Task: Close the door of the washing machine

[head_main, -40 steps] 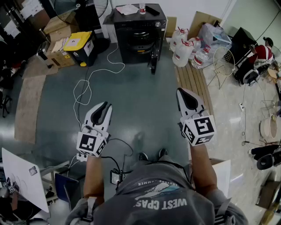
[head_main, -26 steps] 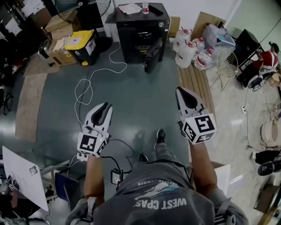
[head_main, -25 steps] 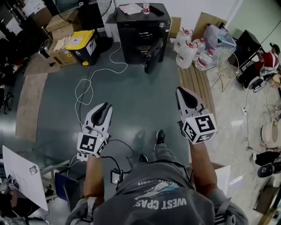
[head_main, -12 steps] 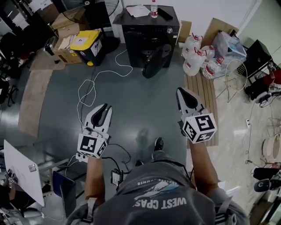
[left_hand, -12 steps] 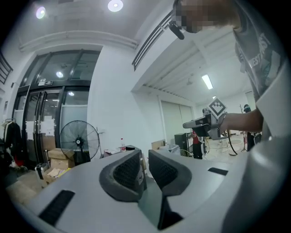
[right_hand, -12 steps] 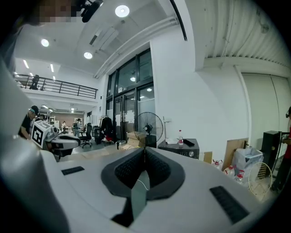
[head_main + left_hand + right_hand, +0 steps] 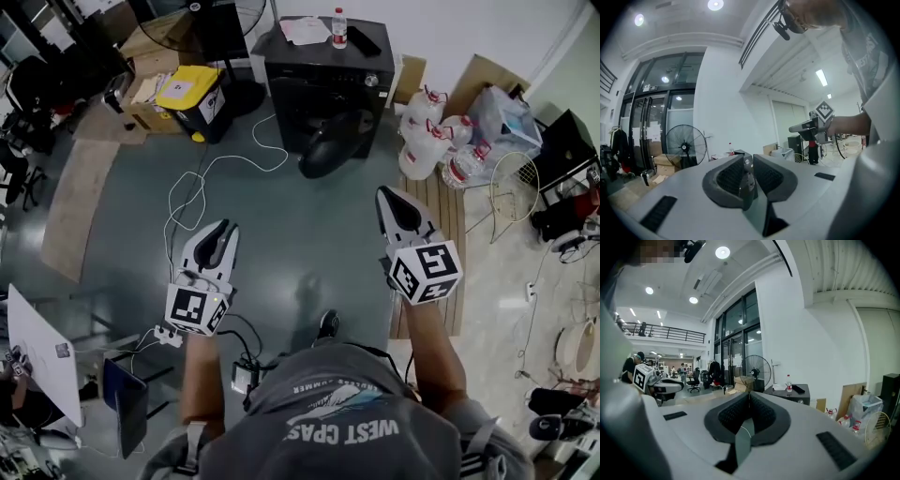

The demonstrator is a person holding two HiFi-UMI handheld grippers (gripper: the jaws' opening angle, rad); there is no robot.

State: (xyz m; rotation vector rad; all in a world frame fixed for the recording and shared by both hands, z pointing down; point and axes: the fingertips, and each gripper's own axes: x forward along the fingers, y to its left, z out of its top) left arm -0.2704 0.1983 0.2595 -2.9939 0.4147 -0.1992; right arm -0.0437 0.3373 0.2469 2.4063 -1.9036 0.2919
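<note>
Nearer than before, the washing machine (image 7: pixel 328 80) stands at the far centre, its door (image 7: pixel 330 150) hanging open in front. The left gripper (image 7: pixel 223 228) and right gripper (image 7: pixel 386 194) are both closed and empty. Best to approach, then push the door's outer face squarely.

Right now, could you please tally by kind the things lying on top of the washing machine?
On top of the washing machine:
Paper pile: 1
Bottle: 1
Black remote-like item: 1
Total: 3
</note>
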